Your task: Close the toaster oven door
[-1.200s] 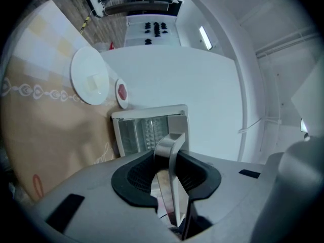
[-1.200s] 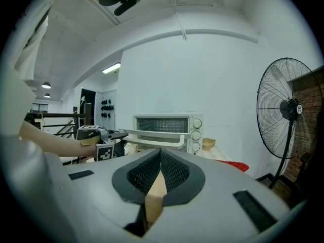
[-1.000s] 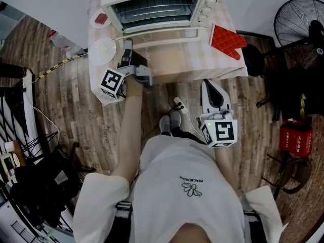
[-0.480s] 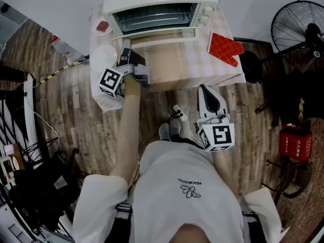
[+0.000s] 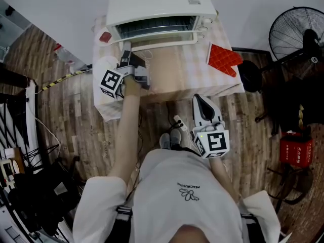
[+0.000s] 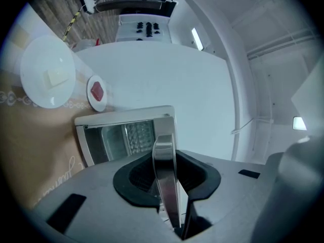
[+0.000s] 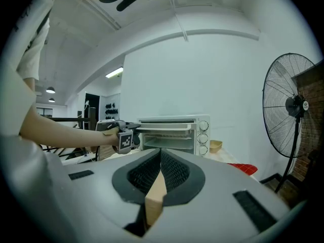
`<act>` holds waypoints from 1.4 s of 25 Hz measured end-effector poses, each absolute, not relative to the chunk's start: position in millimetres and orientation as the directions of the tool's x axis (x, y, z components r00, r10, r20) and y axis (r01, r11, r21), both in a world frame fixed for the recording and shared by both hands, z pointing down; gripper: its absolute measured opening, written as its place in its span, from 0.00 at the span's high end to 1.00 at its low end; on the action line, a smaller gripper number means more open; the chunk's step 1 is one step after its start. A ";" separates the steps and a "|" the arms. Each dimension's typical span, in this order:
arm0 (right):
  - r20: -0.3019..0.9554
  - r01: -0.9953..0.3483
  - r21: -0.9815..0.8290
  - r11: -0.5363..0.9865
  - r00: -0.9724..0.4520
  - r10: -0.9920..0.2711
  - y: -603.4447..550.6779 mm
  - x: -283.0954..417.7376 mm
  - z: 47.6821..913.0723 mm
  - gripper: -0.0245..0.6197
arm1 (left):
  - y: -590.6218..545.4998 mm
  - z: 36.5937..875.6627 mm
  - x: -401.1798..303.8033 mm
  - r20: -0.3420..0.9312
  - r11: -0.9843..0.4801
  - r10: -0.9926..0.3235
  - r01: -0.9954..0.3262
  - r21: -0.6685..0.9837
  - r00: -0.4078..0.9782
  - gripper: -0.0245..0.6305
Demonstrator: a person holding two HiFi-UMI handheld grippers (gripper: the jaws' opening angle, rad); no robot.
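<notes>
A white toaster oven (image 5: 157, 9) stands at the back of the table (image 5: 177, 72). Its door (image 5: 157, 37) is tilted up, a narrow gap left at the top. My left gripper (image 5: 126, 47) is at the door's left end. In the left gripper view the metal door handle (image 6: 166, 176) runs between the jaws, which are closing on it, and the oven cavity (image 6: 124, 138) shows beyond. My right gripper (image 5: 199, 100) hangs below the table's front edge, shut and holding nothing. The right gripper view shows the oven (image 7: 174, 133) and the left gripper (image 7: 132, 127) at its door.
A red oven mitt (image 5: 223, 58) lies on the table's right side. A white plate (image 5: 106, 64) and a small dish with something red (image 5: 105, 36) sit left of the oven. A standing fan (image 5: 296, 34) and a red box (image 5: 296, 148) are at the right. A power strip (image 5: 178, 121) lies on the floor.
The oven door has swung up from nearly flat to almost closed, with the left gripper rising with its handle. The right gripper has drifted slightly left and toward the table.
</notes>
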State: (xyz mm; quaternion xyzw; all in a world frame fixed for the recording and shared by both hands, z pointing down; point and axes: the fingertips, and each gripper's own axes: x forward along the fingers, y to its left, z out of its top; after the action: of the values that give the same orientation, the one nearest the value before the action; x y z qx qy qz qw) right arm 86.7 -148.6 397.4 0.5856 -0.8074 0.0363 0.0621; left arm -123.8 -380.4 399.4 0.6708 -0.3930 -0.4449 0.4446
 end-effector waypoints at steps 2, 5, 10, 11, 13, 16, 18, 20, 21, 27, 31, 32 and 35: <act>0.143 -0.951 0.014 0.309 -0.304 -0.942 -148.5 86.8 397.6 0.95 | -385.6 396.3 -124.5 -0.252 -0.301 -0.922 -0.135 0.944 0.294 0.80; 0.141 -0.953 0.014 0.303 -0.298 -0.944 -149.1 89.1 397.6 0.95 | -394.2 392.1 -125.0 -0.257 -0.305 -0.921 -0.131 0.943 0.291 0.80; 0.140 -0.959 0.014 0.283 -0.278 -0.950 -149.9 95.2 397.7 0.95 | -409.4 384.6 -125.2 -0.266 -0.308 -0.922 -0.117 0.944 0.283 0.80; 0.140 -0.960 0.014 0.280 -0.276 -0.951 -150.2 96.3 397.7 0.95 | -412.0 383.4 -125.3 -0.266 -0.307 -0.922 -0.115 0.945 0.281 0.80; 0.139 -0.962 0.013 0.274 -0.270 -0.953 -151.0 98.4 397.7 0.95 | -417.1 381.9 -125.5 -0.264 -0.304 -0.924 -0.113 0.946 0.277 0.80; 0.136 -0.964 0.013 0.267 -0.263 -0.955 -153.6 100.8 396.7 0.95 | -425.8 380.0 -125.0 -0.263 -0.301 -0.927 -0.110 0.947 0.268 0.80; 0.134 -0.964 0.013 0.266 -0.262 -0.956 -154.9 101.6 396.1 0.95 | -431.3 378.7 -124.7 -0.262 -0.299 -0.928 -0.108 0.948 0.264 0.80; 0.134 -0.964 0.014 0.264 -0.260 -0.956 -155.3 102.4 396.1 0.95 | -436.0 377.4 -125.0 -0.262 -0.297 -0.930 -0.105 0.949 0.259 0.80; 0.135 -0.965 0.014 0.262 -0.258 -0.957 -155.3 103.0 396.1 0.95 | -438.0 376.7 -125.2 -0.262 -0.296 -0.931 -0.105 0.949 0.256 0.80; 0.131 -0.967 0.017 0.255 -0.250 -0.959 -157.8 106.0 394.7 0.95 | -443.0 375.0 -126.2 -0.266 -0.301 -0.931 -0.113 0.947 0.249 0.79; 0.134 -0.968 0.014 0.252 -0.248 -0.960 -158.0 107.2 395.5 0.95 | -442.9 374.4 -126.1 -0.267 -0.304 -0.931 -0.123 0.945 0.251 0.79; 0.133 -0.968 0.014 0.252 -0.248 -0.960 -158.3 107.1 395.4 0.95 | -443.2 374.4 -125.8 -0.265 -0.303 -0.931 -0.125 0.945 0.251 0.79; 0.129 -0.966 0.016 0.259 -0.255 -0.958 -158.1 104.6 393.9 0.95 | -442.8 374.2 -126.1 -0.260 -0.299 -0.934 -0.138 0.944 0.246 0.78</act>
State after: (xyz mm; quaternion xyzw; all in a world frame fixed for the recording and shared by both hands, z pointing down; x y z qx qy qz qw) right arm 104.6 -158.1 393.9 0.6078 -0.7914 0.0330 0.0562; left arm -126.1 -442.8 374.2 0.6609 -0.4054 -0.4611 0.4316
